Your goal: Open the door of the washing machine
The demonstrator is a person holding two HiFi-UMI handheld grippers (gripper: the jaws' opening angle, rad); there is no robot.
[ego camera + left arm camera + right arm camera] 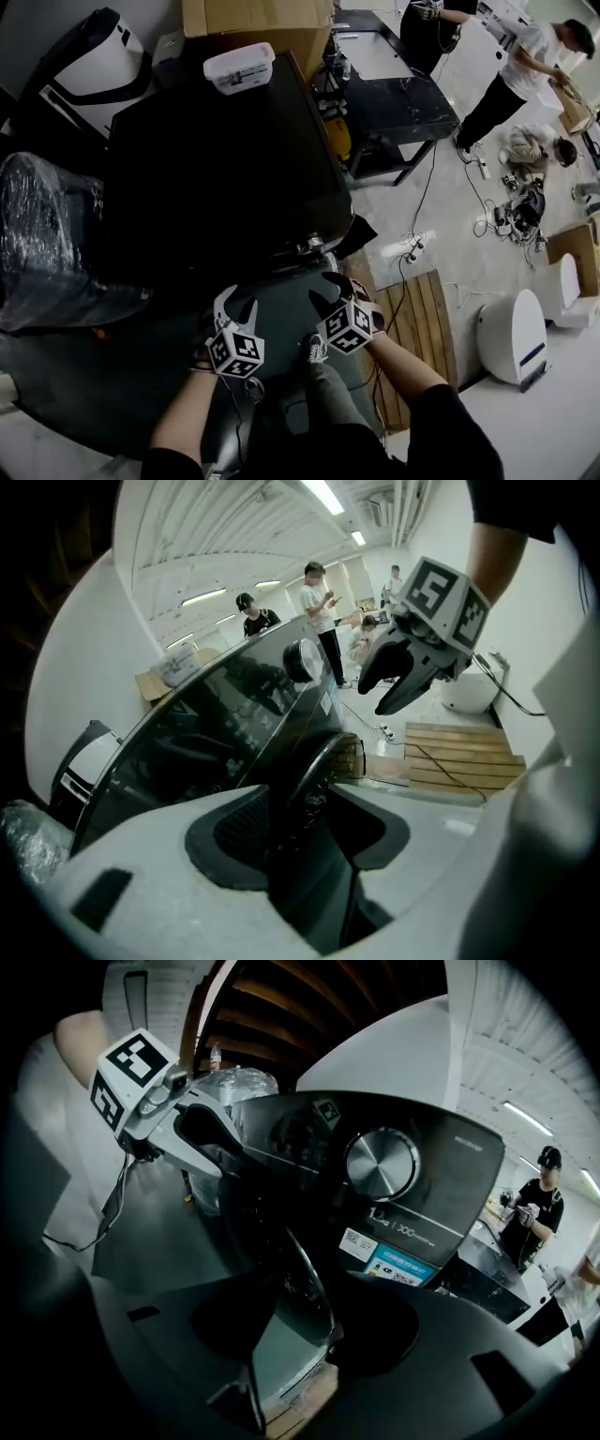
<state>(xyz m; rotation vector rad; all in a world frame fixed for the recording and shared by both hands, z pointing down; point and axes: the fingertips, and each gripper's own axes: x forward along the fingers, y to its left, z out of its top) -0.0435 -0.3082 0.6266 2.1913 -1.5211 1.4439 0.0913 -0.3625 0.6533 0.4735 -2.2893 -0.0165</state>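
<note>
Left gripper and right gripper both wide open, gripping nothing, near washing machine door.

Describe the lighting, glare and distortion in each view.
Head view: the washing machine is nearly black, underexposed against the bright floor. Left gripper view: strong fisheye curve, ceiling lights blown out. Right gripper view: heavy dark corners, a glint on the dial.
</note>
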